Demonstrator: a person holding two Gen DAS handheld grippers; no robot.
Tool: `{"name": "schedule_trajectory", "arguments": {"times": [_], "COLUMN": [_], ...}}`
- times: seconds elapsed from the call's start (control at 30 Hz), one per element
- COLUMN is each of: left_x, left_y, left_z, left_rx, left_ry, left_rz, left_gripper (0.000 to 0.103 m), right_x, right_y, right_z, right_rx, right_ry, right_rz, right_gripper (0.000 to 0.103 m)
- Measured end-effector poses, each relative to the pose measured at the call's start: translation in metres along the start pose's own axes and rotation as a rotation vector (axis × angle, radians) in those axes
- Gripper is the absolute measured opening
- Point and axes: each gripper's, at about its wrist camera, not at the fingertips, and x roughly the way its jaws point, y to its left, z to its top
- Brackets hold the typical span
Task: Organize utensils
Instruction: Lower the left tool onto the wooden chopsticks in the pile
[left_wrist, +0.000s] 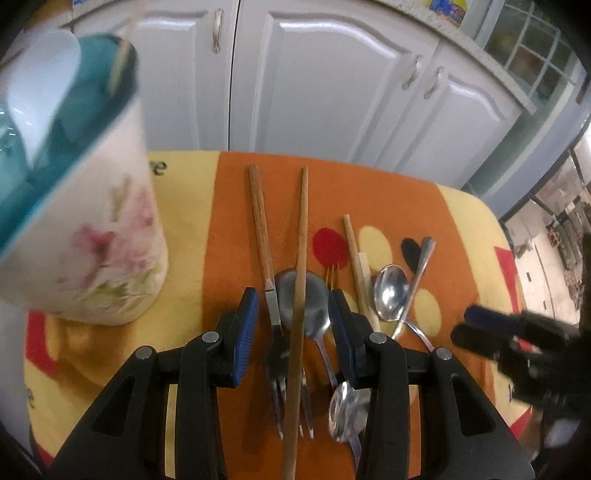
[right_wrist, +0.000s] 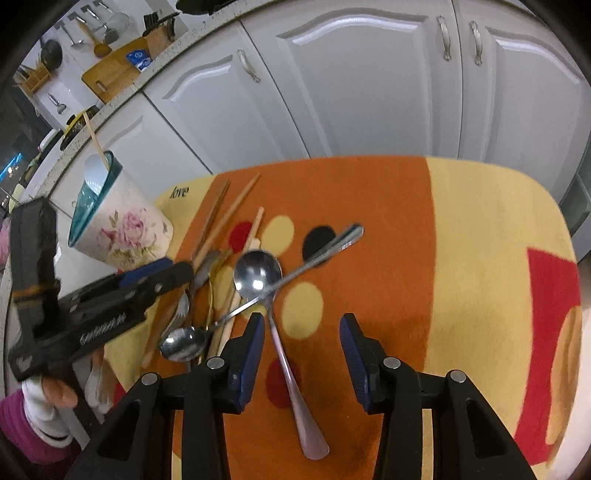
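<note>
Both tools poised over loose cutlery on a cloth-covered table (right_wrist: 480, 221). The floral holder (right_wrist: 122, 229), already carrying one stick, stands at the table's far left corner; the utensils lie across the orange band towards the left edge. Left gripper (left_wrist: 291, 317): jaws apart, nothing clamped, straddling a long wooden chopstick (left_wrist: 301, 258), a wood-handled knife (left_wrist: 260, 229) and a large spoon (left_wrist: 306, 295) lying under the chopstick. To pick cleanly, the pads should probably close on one piece only, best the chopstick lying uppermost, since a grip taking in its neighbours is likely to slip. Right gripper (right_wrist: 303, 343): jaws partly open and empty, angled steeply down above the handle of a steel spoon (right_wrist: 258, 277), which is crossed by a thinner spoon (right_wrist: 325, 247); lifting may disturb that one. A sleeved hand (right_wrist: 55, 395) carries the left tool at the near left edge
</note>
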Motion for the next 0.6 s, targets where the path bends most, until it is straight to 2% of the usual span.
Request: {"name": "schedule_trajectory", "arguments": {"times": [0.07, 0.13, 0.33, 0.5, 0.6], "left_x": [0.009, 0.009, 0.006, 0.007, 0.005], "left_y": [-0.001, -0.002, -0.019, -0.03, -0.036], "left_z": [0.0, 0.0, -0.01, -0.014, -0.017], "left_rx": [-0.011, -0.011, 0.064, 0.056, 0.076], "left_ry": [0.032, 0.026, 0.059, 0.097, 0.097], "left_rz": [-0.021, -0.033, -0.109, -0.21, -0.217], "left_gripper": [0.041, 0.042, 0.042, 0.04, 0.039], "right_x": [0.003, 0.008, 0.008, -0.007, -0.018], "right_y": [0.0, 0.002, 0.002, -0.017, -0.031], "right_z": [-0.005, -0.011, -0.027, -0.043, -0.048], "right_rx": [-0.009, -0.029, -0.042, 0.005, 0.042], "right_ry": [0.009, 0.026, 0.052, 0.078, 0.074], "right_rz": [-0.001, -0.012, 0.032, 0.06, 0.05], "right_gripper": [0.039, 0.036, 0.034, 0.033, 0.033]}}
